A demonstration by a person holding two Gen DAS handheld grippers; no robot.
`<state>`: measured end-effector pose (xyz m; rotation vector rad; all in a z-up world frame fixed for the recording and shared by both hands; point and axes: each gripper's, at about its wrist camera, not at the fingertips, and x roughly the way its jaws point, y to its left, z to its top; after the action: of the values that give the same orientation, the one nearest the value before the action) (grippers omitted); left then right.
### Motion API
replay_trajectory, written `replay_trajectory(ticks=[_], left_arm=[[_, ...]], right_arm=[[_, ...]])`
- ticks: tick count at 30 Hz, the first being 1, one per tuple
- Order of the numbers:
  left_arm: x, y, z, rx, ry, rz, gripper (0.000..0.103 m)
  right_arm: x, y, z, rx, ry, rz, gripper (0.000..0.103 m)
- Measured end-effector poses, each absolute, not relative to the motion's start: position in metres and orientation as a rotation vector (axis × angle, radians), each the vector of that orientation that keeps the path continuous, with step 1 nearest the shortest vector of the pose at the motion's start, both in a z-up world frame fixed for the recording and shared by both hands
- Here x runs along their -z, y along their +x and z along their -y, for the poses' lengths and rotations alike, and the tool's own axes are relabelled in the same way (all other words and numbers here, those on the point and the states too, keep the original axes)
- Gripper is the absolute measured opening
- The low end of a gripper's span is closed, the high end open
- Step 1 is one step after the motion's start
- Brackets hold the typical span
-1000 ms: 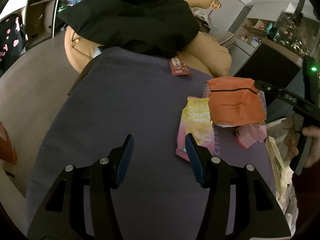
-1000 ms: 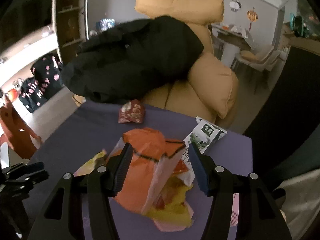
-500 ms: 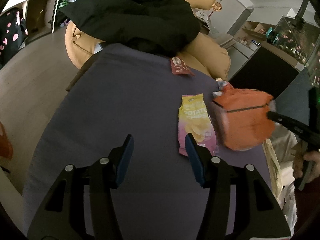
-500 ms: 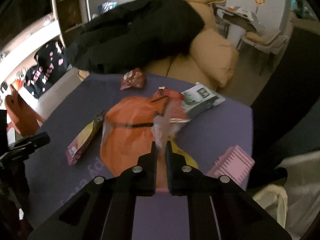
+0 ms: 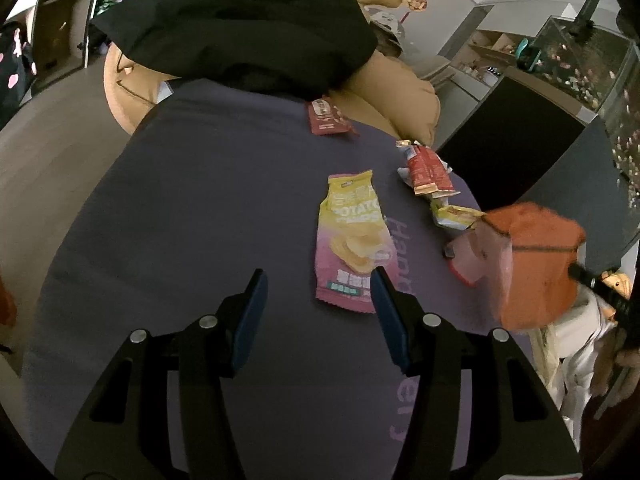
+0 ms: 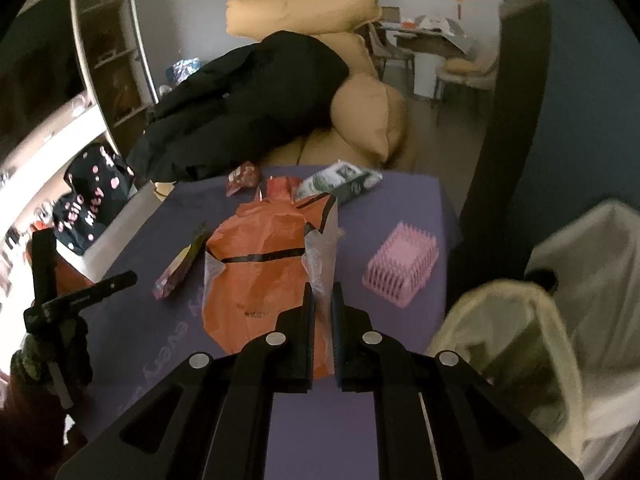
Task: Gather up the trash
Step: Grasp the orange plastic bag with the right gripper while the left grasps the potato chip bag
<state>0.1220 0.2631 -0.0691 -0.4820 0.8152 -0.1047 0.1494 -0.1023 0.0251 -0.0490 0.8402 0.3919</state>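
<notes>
Right hand-held gripper (image 6: 320, 300) clamped on orange bag (image 6: 260, 268), above purple table (image 6: 392, 208).

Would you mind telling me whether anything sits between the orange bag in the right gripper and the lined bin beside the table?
Nothing visible: the orange bag hangs from the right gripper, and the bin stands open.

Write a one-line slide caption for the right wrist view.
Right tool shut on an orange plastic bag above the purple mat, with a lined trash bin at right.
</notes>
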Motion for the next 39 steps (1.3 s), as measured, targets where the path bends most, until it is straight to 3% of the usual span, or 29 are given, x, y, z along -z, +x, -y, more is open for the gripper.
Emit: replay_trajectory(ticks=[16,17,19,22,24,26,33,39], left_arm=[[0.087,0.174,-0.218,0.073,-0.371,-0.909,0.051],[0.087,0.175,-0.217,0.063,-0.362,-0.907,0.049],[0.087,0.178,-0.215,0.056,-0.360,-0.916,0.036],[0.088,0.175,-0.215,0.062,-0.354,-0.921,0.023],[0.087,0.170,-0.214,0.072,-0.342,-0.918,0.020],[0.086,0.166,-0.214,0.080,-0.344,-0.915,0.019],[0.081,0.152,-0.208,0.136,-0.335,-0.906,0.015],[0.080,0.134,-0.189,0.247,-0.321,-0.920,0.015]], right_arm=[[0.040,0.116,0.127,-0.423,0.097,-0.983,0.009],[0.043,0.113,0.127,-0.432,0.103,-0.991,0.009],[0.048,0.110,0.129,-0.451,0.108,-1.011,0.009],[0.048,0.106,0.130,-0.455,0.070,-1.002,0.016],[0.042,0.103,0.129,-0.470,0.030,-0.976,0.035],[0.034,0.103,0.129,-0.484,0.008,-0.949,0.041],[-0.002,0.115,0.125,-0.478,-0.043,-0.831,0.041],[0.016,0.155,0.103,-0.540,-0.065,-0.867,0.041]])
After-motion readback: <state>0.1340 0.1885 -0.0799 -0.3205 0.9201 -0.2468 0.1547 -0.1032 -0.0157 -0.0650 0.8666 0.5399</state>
